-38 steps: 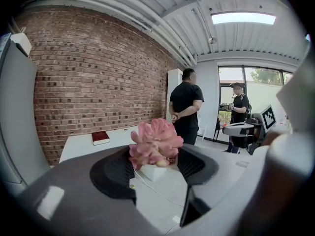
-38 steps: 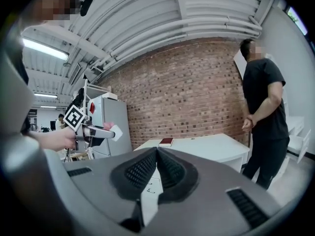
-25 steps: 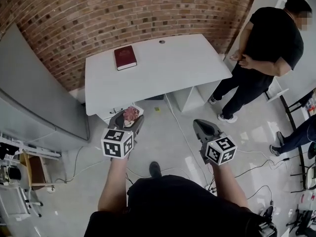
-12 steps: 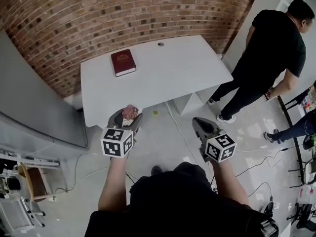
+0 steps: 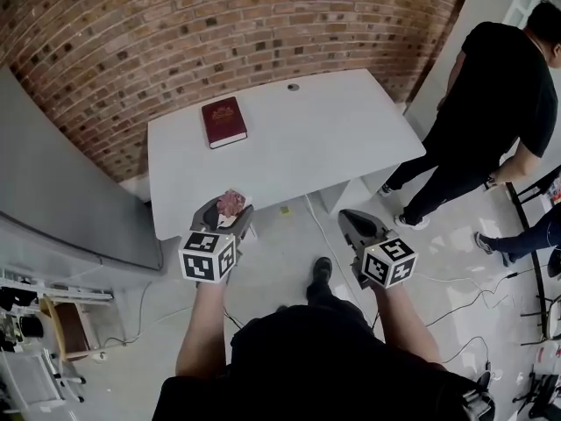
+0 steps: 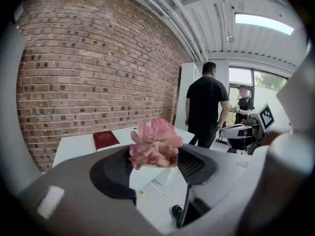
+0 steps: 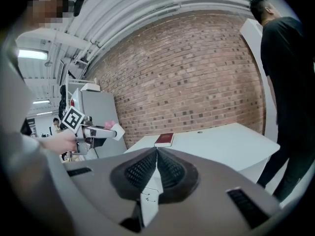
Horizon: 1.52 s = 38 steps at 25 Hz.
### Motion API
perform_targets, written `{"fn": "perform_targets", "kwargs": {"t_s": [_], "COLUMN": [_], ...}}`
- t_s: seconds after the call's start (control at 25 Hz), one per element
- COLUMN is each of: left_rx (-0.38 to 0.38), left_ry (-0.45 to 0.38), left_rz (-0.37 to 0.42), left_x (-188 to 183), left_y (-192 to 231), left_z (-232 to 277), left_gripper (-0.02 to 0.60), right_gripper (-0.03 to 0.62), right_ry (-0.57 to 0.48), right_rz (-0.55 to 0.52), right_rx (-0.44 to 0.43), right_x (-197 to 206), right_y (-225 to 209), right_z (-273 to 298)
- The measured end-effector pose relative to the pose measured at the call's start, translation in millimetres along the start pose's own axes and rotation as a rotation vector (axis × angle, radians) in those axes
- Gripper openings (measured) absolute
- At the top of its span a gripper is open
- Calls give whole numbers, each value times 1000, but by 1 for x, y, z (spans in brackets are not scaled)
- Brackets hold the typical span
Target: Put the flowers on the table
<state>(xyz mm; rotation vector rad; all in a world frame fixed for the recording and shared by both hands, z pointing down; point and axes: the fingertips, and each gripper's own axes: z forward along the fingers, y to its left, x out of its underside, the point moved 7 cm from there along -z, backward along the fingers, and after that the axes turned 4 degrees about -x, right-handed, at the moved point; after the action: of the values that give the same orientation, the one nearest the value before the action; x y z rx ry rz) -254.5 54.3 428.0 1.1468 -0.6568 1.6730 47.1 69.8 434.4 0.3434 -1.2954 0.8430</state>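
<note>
The left gripper (image 5: 230, 210) is clenched on a small bunch of pink flowers (image 5: 231, 203), its two dark jaws pressing the stems from either side while the blooms stand up above them (the left gripper view shows this plainly, petals at centre frame (image 6: 155, 144)). In the head view the flowers sit left of centre, right at the near edge of the white rectangular table (image 5: 324, 134) and held in the air. The right gripper (image 5: 355, 222), lower right of centre, has its jaws pressed together with nothing between them. A dark red hardcover book (image 5: 224, 122) lies flat on the table's upper left part; its gold cover mark is too small to read. Each gripper carries a marker cube (image 5: 208, 255) printed with black-and-white squares, no letters. A red brick wall (image 5: 175, 33) fills the top of the frame, and a person in black clothes (image 5: 491, 103) stands at the right edge.
</note>
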Motion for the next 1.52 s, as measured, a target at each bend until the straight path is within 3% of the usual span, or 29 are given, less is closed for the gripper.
{"fn": "perform_targets", "kwargs": {"t_s": [0.6,0.92,1.2,1.52], "left_rx": [-8,-30,-7,45], "left_ry": [73,60,65,55], "left_rz": [9,25,22,75], "left_x": [-64,-101,-108,-118], "left_y": [-21,-27,-3,41], "left_z": [161,212,244,267], "left_gripper": [272,272,272,272], "right_gripper": [12,12,12,12], "right_ry": [17,28,39,73], "right_rz": [58,73,76,52], "right_rx": [-48,-62,-32,-4], "right_x": [-34,-48,-60,-81], "right_y": [-166,-229,-247,-227], "right_z": [59,70,101,154]}}
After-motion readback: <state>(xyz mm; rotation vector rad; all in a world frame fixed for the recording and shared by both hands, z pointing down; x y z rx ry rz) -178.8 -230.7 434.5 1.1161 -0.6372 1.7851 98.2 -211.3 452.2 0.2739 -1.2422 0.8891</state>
